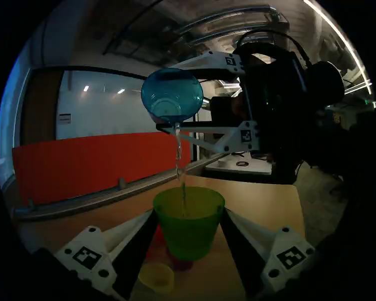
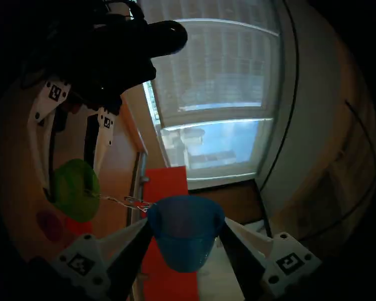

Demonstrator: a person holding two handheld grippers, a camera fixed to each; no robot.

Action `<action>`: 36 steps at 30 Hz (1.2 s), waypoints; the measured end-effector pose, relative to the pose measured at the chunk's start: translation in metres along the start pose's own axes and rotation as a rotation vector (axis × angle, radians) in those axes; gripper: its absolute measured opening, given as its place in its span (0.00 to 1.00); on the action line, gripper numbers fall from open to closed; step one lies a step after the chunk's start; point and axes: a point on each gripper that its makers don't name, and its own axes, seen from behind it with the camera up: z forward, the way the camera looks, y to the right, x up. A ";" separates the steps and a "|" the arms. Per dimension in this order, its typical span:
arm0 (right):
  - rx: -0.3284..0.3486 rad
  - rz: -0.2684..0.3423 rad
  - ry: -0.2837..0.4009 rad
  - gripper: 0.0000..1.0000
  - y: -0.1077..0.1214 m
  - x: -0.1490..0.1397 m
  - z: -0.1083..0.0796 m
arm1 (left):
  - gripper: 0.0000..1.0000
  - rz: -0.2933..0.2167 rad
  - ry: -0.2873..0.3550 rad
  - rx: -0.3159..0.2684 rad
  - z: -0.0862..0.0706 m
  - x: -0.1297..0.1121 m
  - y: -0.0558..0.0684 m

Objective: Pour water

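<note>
Left gripper view: wooden table [image 1: 268, 200] spans 6 to 3 o'clock, with an orange panel [image 1: 87, 160] behind it at 9. Left gripper [image 1: 189, 228] sits level, both fingers clamped on the side walls of the green cup [image 1: 189, 213]. That cup is upright at 6 o'clock over the table; can't tell if its base touches the top.

Right gripper [image 2: 185, 236] is rolled hard over, going by the sideways room in the right gripper view. Its fingers pinch the blue cup [image 1: 172, 94] mid-wall. The cup hangs at 12 o'clock above the green one, tipped with its mouth down and toward the left camera.

A thin water stream [image 1: 178, 160] drops from its lower lip into the green cup's mouth. Pour looks underway; fill level isn't visible.

Handling, my read:
- Both cups look like thin plastic: light, smooth, tapered, squashable.
- Grip mid-wall below the rim, moderate squeeze.
- Wet walls will likely slip, and the green cup gets heavier as it fills.

Small yellow cup [image 1: 157, 277] and a red item [image 1: 160, 240] sit at 7 o'clock under the green cup.
</note>
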 end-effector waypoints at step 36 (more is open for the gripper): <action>-0.010 -0.196 0.007 0.89 0.011 0.014 0.006 | 0.85 -0.008 0.018 0.008 0.001 0.005 -0.006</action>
